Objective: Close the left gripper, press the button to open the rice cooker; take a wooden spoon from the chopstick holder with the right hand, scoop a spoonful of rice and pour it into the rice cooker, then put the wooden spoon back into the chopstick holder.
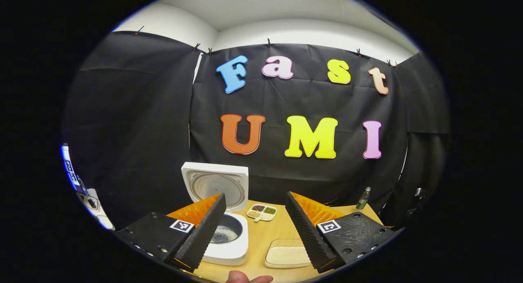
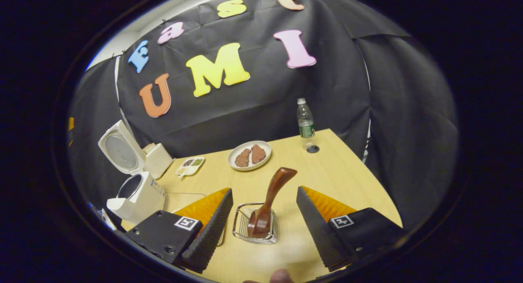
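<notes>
Rice cooker (image 2: pixel 139 195): glossy white plastic, metal inner lid. Wooden spoon (image 2: pixel 267 201): dark polished wood. Chopstick holder (image 2: pixel 255 223): shiny wire metal. Counter (image 2: pixel 347 181): smooth pale wood-look, matt. Bottle (image 2: pixel 305 121): clear plastic.

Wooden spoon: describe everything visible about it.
The wooden spoon is dark reddish-brown, glossy wood with a short, curved handle that widens at its end. It stands bowl-down in the wire chopstick holder on the table, handle leaning up and to the right. The right gripper is open, its fingers either side of the holder, not touching the spoon.
</notes>
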A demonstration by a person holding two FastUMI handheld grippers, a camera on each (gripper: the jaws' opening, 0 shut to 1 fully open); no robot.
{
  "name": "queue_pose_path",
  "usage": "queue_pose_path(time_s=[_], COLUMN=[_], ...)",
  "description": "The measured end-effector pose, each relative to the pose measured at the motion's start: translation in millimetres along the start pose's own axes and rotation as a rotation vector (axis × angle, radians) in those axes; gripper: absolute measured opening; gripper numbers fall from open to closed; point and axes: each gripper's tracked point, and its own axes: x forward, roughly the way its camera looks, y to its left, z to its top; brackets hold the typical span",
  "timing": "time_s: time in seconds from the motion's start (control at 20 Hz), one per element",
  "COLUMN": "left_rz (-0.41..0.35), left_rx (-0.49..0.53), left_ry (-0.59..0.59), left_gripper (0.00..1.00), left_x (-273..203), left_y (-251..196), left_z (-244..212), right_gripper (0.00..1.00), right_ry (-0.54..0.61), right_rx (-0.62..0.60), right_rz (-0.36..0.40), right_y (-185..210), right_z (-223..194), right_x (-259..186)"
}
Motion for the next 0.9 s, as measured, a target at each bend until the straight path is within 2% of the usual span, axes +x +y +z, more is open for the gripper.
queue_pose_path(time_s=[0.2, 0.4, 0.5, 0.55, 0.6, 0.65, 0.7, 0.8, 0.85, 0.9], left_rz=[0.016, 0.047, 0.066, 0.070, 0.073, 0.073, 0.072, 0.070, 0.068, 0.066], left_rx=[0.001, 0.008, 0.007, 0.002, -0.002, -0.004, -0.005, -0.012, -0.017, -0.024], left_ry=[0.033, 0.045, 0.057, 0.061, 0.061, 0.057, 0.053, 0.051, 0.050, 0.046], left_gripper=[0.94, 0.94, 0.94, 0.94, 0.94, 0.94, 0.94, 0.94, 0.94, 0.94], left_x=[0, -1, -1, -4, -4, -3, -3, -3, -3, -4], left_y=[-4, 2, 6, 8, 9, 11, 12, 15, 17, 19], left_z=[-7, -8, -12, -13, -13, -11, -10, -10, -9, -9], right_gripper=[0.97, 0.83, 0.73, 0.61, 0.64, 0.50, 0.50, 0.31, 0.31, 0.27], right_ry=[0.068, 0.109, 0.117, 0.122, 0.128, 0.135, 0.137, 0.138, 0.137, 0.139], right_rx=[0.093, 0.126, 0.129, 0.135, 0.143, 0.148, 0.153, 0.157, 0.150, 0.147], right_rz=[0.010, 0.020, 0.025, 0.029, 0.033, 0.035, 0.034, 0.041, 0.039, 0.037], right_y=[-9, -10, -10, -10, -10, -10, -10, -7, -5, -4], right_z=[-19, -26, -26, -27, -28, -29, -29, -27, -28, -28], right_x=[43, 68, 73, 76, 78, 78, 78, 75, 71, 66])
